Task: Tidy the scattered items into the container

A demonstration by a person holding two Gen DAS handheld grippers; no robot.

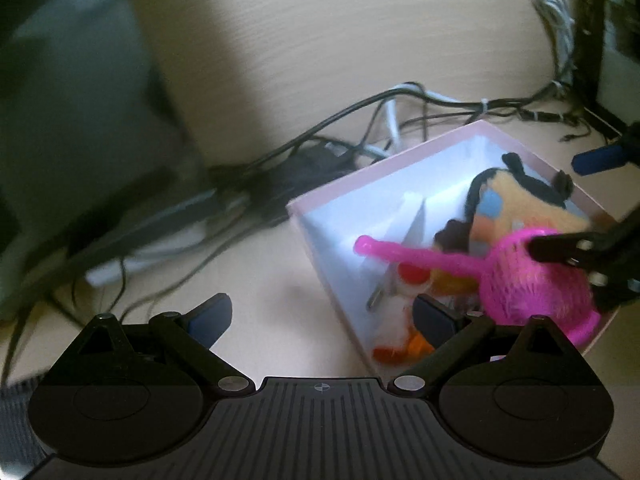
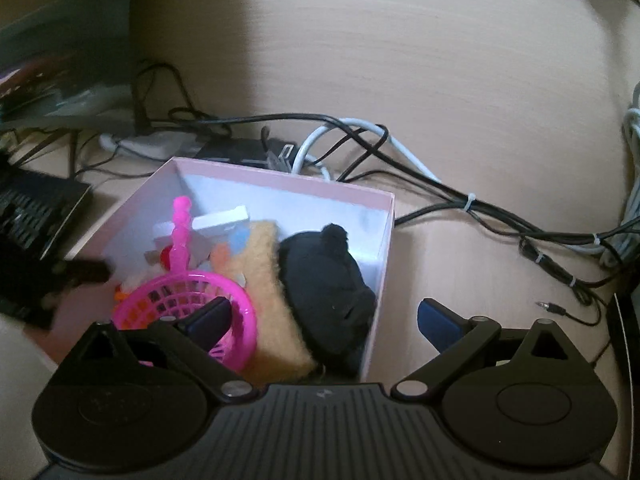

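Left wrist view: the pink box [image 1: 404,152] holds the pink strainer [image 1: 532,280], an orange plush [image 1: 516,196] and small toys; left hand-held gripper [image 1: 324,316] has its fingers spread, empty.
Right wrist view: right hand-held gripper [image 2: 324,316] spread wide, empty, over the box rim.
Progress: apparently nearly done; no loose items visible.
Surface: pale wood counter [image 2: 440,60], tangled cables [image 2: 500,216].

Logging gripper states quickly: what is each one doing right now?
Left gripper: open, holding nothing.
Right gripper: open, holding nothing; one finger sits beside the pink strainer in the box.
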